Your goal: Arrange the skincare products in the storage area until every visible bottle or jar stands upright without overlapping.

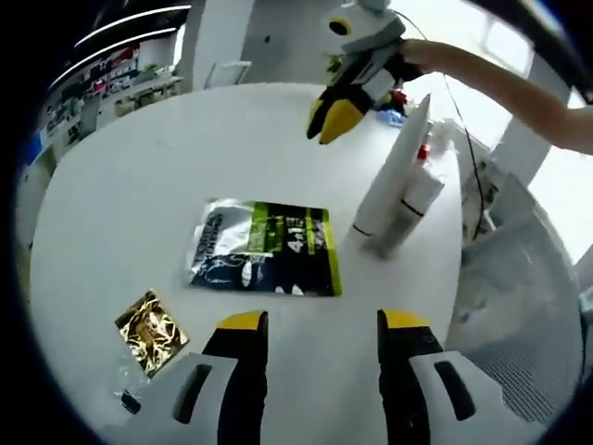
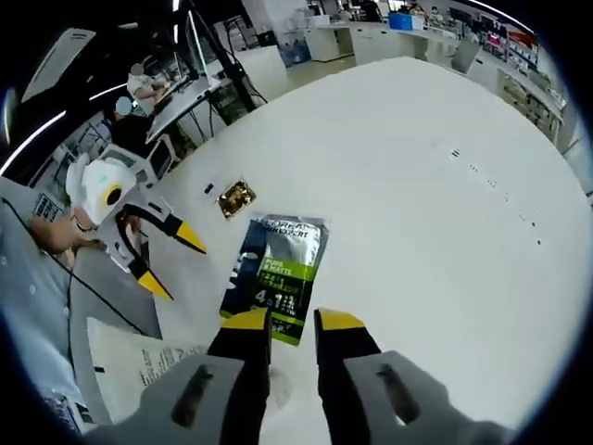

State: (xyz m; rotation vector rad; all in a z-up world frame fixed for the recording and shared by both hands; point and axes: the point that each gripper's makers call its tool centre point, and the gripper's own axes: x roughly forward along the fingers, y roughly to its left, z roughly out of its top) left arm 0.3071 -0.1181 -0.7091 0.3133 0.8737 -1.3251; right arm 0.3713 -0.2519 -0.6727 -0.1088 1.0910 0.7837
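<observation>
In the left gripper view, we hold our left gripper (image 1: pixel 320 326) low over the white table (image 1: pixel 130 185), its jaws spread wide with nothing between them, apparently in approach rather than grip. Just ahead lies a flat sachet (image 1: pixel 267 248) in dark blue, silver and green, face up; being a pouch, it cannot stand. Beside it to the left rests a small gold packet (image 1: pixel 150 329). To the right, 2 white tubes (image 1: pixel 397 190) stand close together, cap ends down, leaning toward each other and seemingly touching, which we judge still needs correcting. Above them our right gripper (image 1: pixel 335 119) hovers, jaws close together and empty, likely poised to steady a tube.

In the right gripper view, the right gripper (image 2: pixel 292 324) has its jaws set narrow with a small gap and nothing held, directly over the sachet's (image 2: pixel 275 271) near end. The gold packet (image 2: pixel 235 197) lies beyond it. The left gripper (image 2: pixel 169 260) enters from the left, jaws wide apart and empty.
</observation>
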